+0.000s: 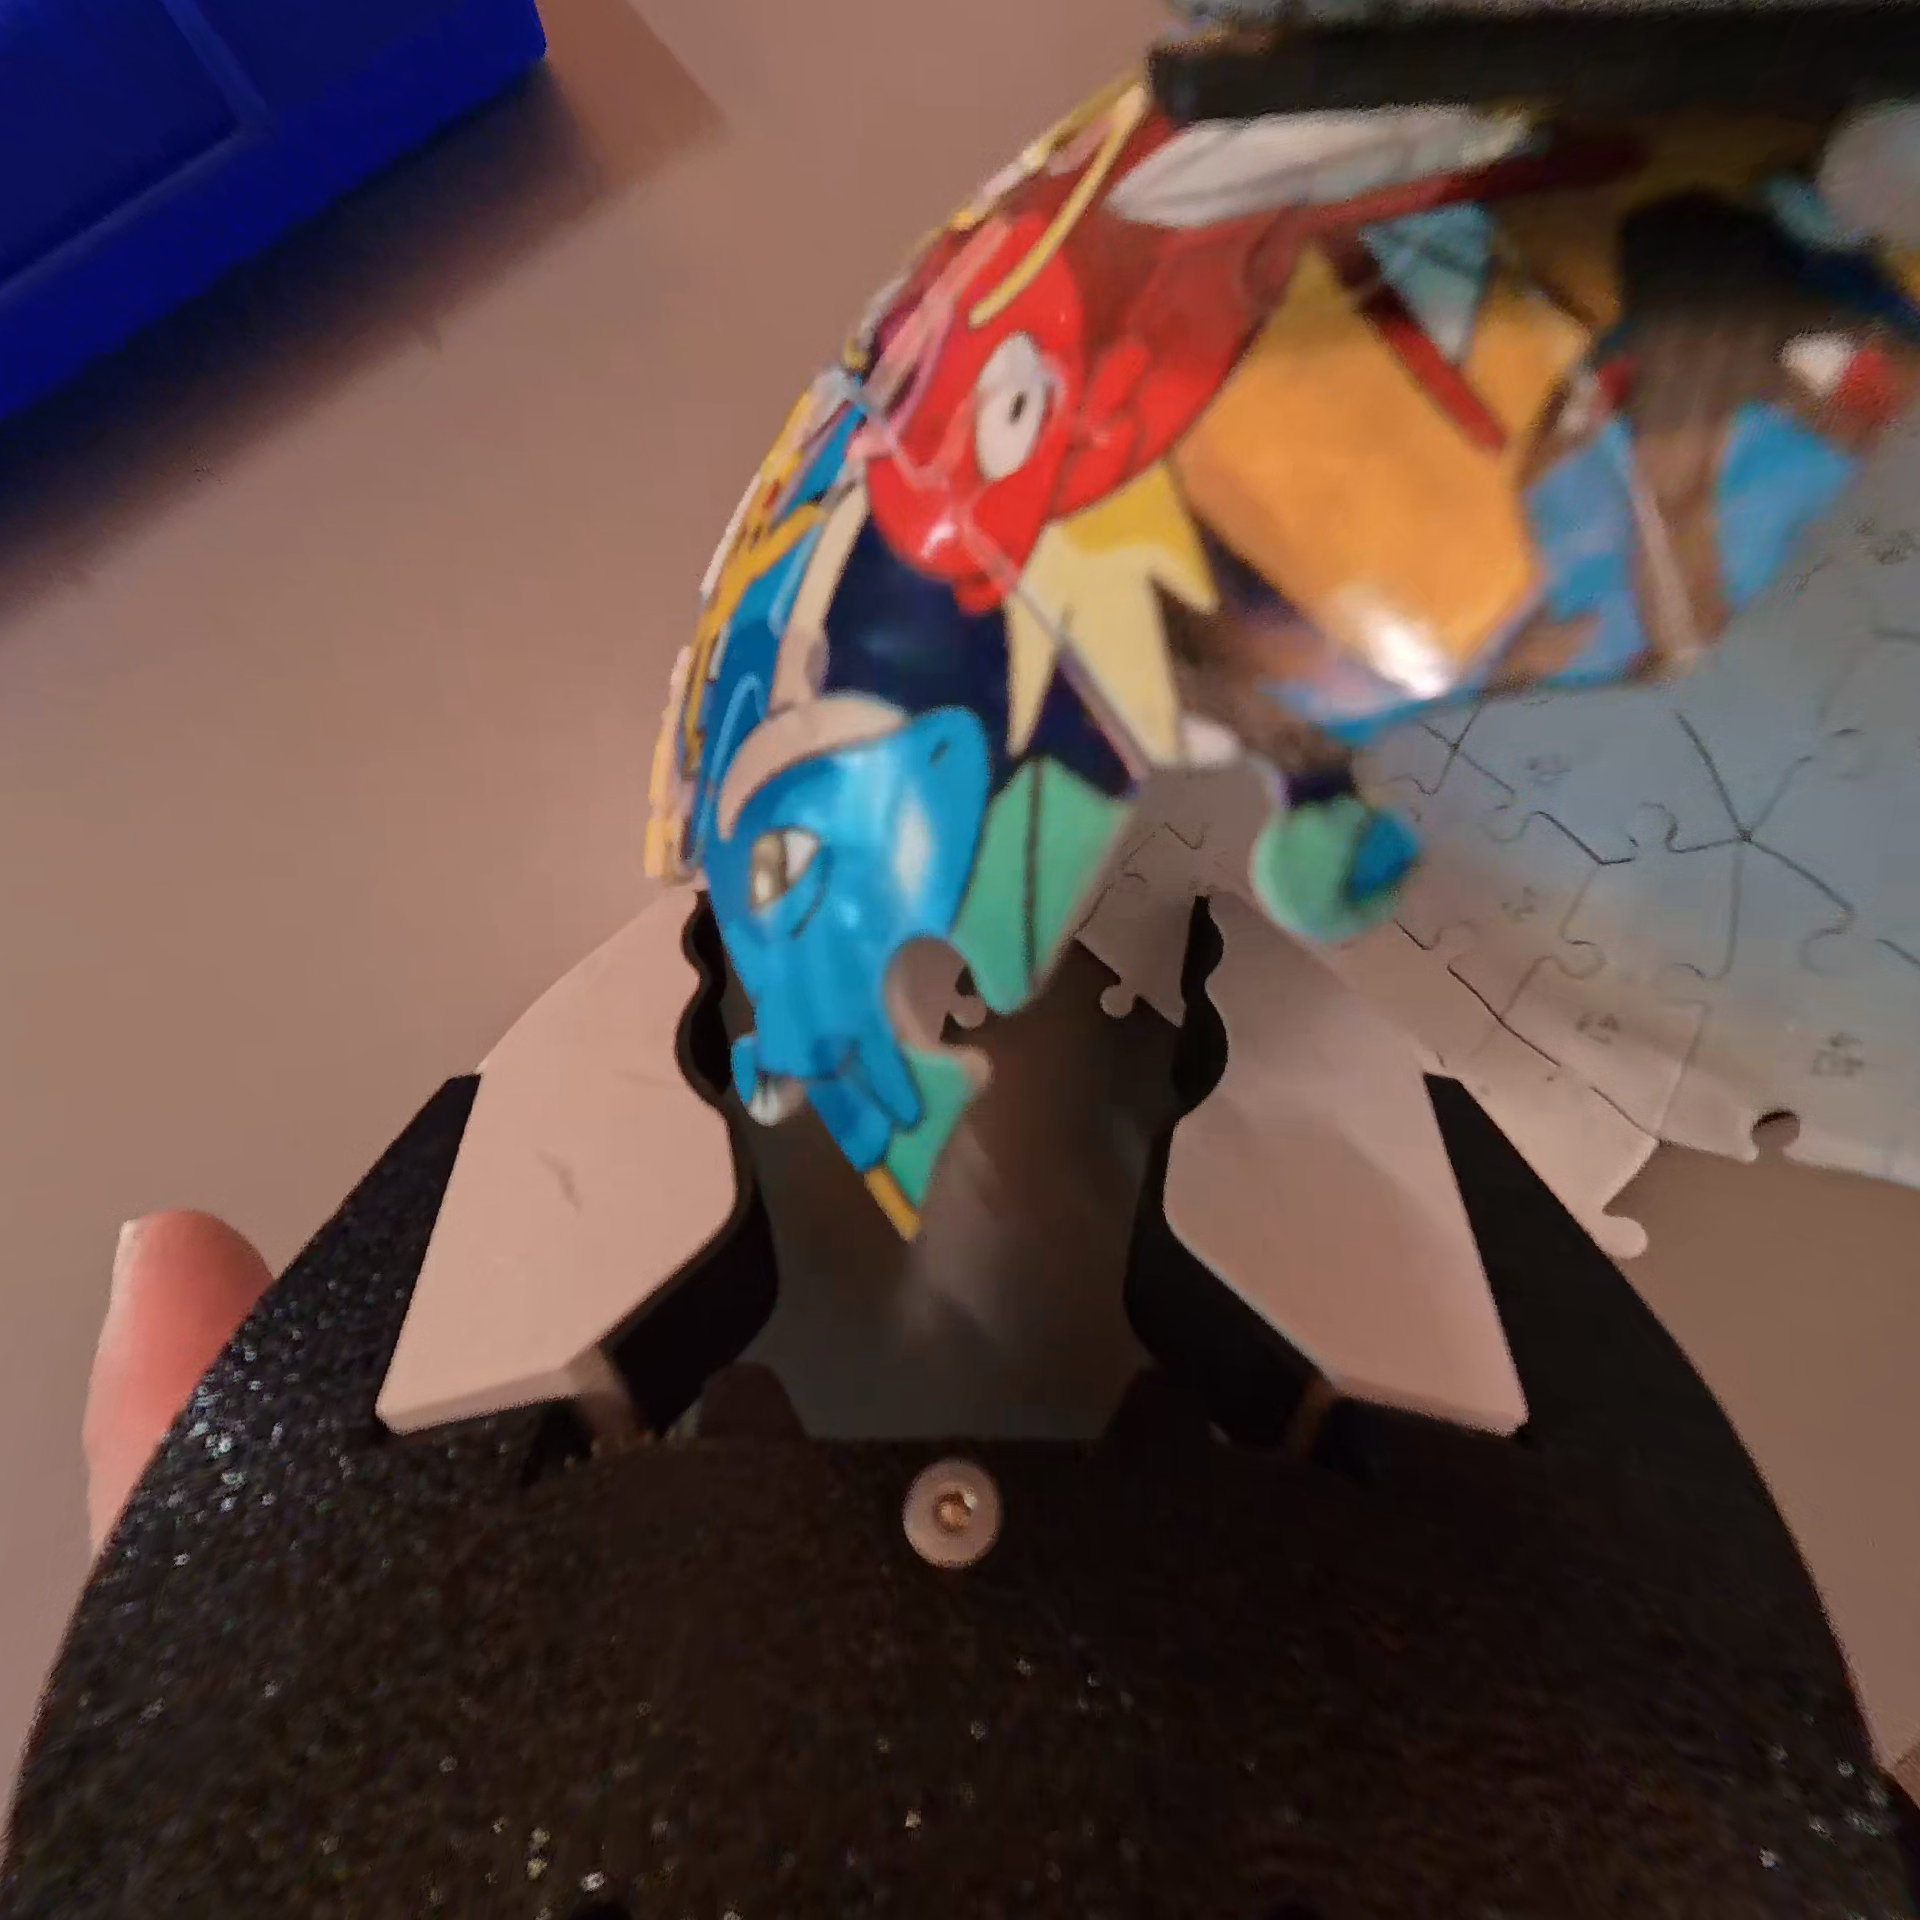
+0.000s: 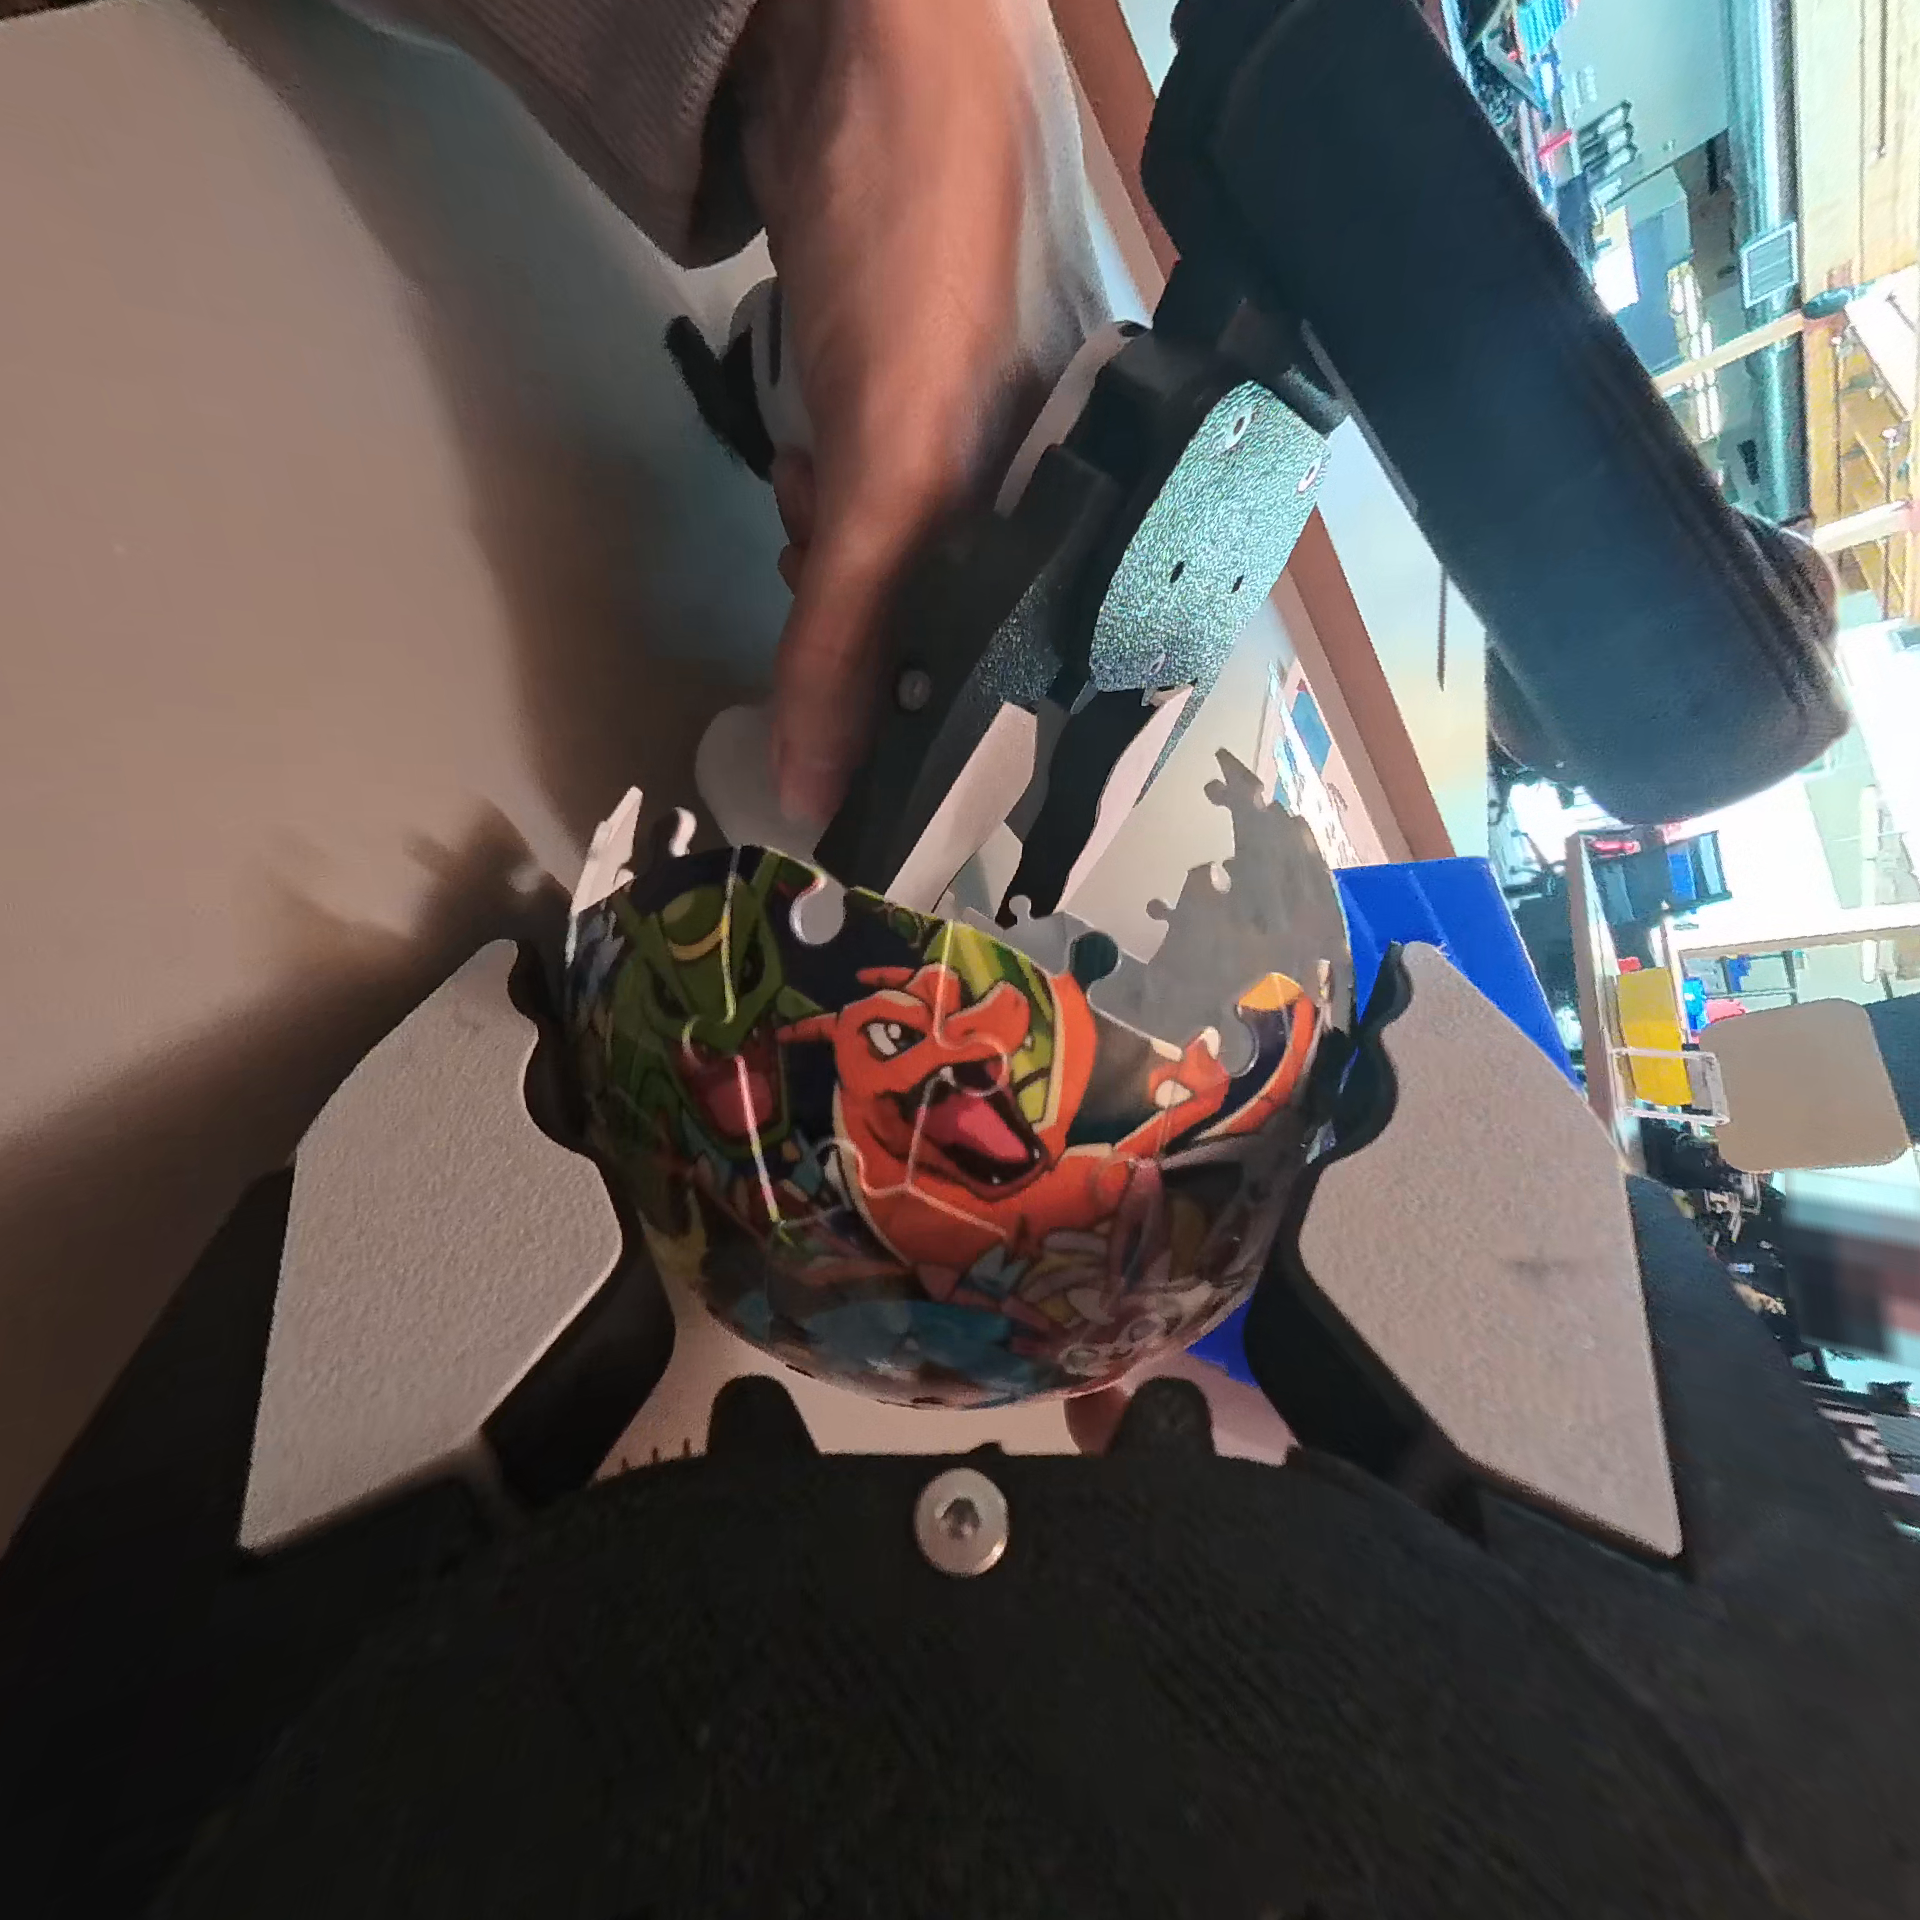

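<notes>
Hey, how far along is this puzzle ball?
Roughly half looks built: the puzzle ball is an open bowl with a jagged, interlocking rim. In hand: the right tongs clamp the bowl from both sides, and the left tongs sit at its rim, though whether they grip it is unclear. Left: the whole upper half is missing.

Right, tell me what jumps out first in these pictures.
A half-built puzzle ball, bright with cartoon creatures, sits clamped between the right gripper's fingers at the centre of the right wrist view. The left gripper closes on its jagged rim, held in a hand. A blue bin sits on the table behind.
</notes>
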